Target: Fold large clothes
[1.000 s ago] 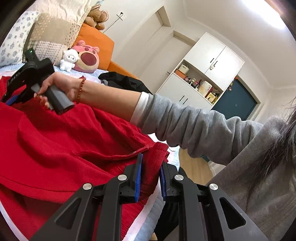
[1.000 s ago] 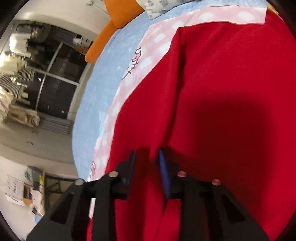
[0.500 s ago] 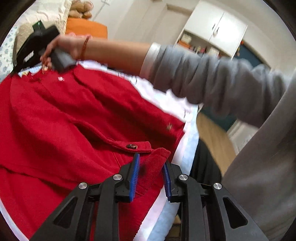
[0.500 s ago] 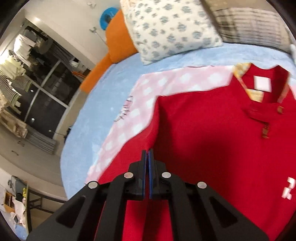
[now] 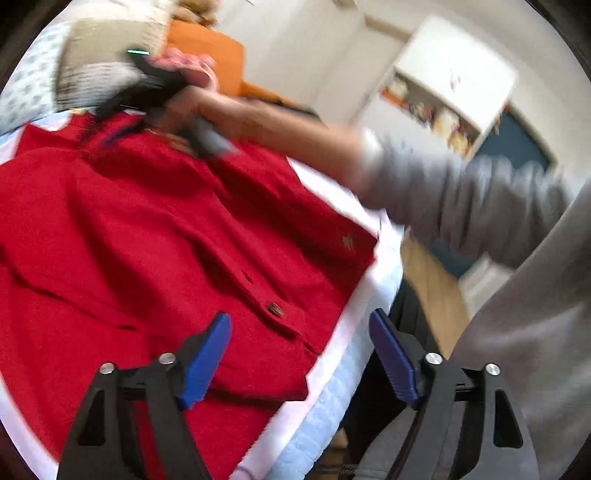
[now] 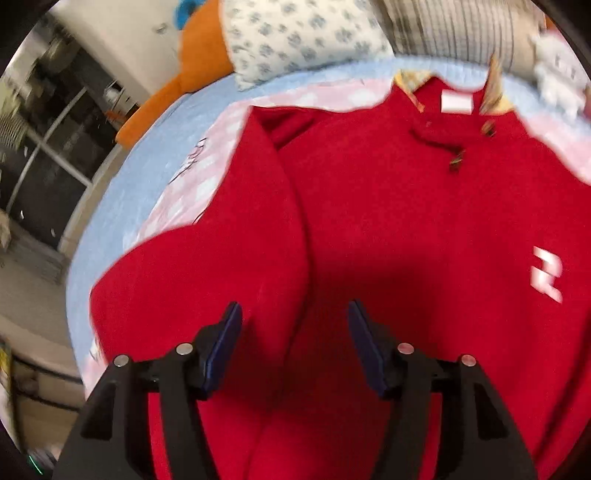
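Observation:
A large red garment (image 5: 155,236) lies spread on the bed, with a buttoned cuff (image 5: 274,309) near the front edge. My left gripper (image 5: 300,354) hovers over that cuff corner, its jaws opening wide and the pads clear of the cloth. In the right wrist view the red garment (image 6: 406,221) shows its collar with a white label (image 6: 457,101) and a white logo (image 6: 546,275). My right gripper (image 6: 293,341) is above a folded-in sleeve (image 6: 229,266), jaws opening, pads off the fabric. A hand holds the right gripper's body (image 5: 155,79) at the far collar.
The pink checked sheet (image 6: 192,184) lies on a light blue quilt (image 6: 147,166). Pillows (image 6: 295,33) and an orange cushion (image 6: 192,62) line the head end. A grey-sleeved arm (image 5: 461,199) crosses above the garment. The bed edge (image 5: 332,398) drops to wood floor; a white cabinet (image 5: 454,85) stands behind.
Both grippers let go of the red cloth and their jaws spread apart. The right gripper pulled back and up, showing the collar and logo. The left gripper dipped toward the cuff.

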Available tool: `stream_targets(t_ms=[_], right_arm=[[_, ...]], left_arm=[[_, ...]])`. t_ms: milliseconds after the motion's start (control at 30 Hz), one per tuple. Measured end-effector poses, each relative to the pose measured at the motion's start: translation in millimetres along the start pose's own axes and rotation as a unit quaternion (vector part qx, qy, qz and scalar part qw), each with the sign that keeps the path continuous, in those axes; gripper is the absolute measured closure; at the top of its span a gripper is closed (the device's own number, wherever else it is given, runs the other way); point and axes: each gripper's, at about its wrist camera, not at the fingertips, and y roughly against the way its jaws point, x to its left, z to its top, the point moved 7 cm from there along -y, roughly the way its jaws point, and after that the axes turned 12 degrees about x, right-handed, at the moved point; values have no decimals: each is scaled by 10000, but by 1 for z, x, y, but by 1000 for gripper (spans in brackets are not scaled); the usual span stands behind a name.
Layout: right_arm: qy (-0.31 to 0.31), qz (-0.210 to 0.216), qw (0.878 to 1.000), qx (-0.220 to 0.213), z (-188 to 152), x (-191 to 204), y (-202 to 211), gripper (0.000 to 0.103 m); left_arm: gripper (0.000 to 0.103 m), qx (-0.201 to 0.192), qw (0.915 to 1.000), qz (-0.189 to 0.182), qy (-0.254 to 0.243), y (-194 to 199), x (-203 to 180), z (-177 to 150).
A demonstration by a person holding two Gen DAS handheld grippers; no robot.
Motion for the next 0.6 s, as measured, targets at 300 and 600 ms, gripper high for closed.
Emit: stream_targets(t_ms=[300,600], right_arm=[[432,518,9969,-393,-177,73,69,34],[283,468,9985,-15,-252,107,42,34]], left_arm=[[14,-980,9673,1419,1858,106,169,32],[15,-1216,9407,1112,2966,79,266,72]])
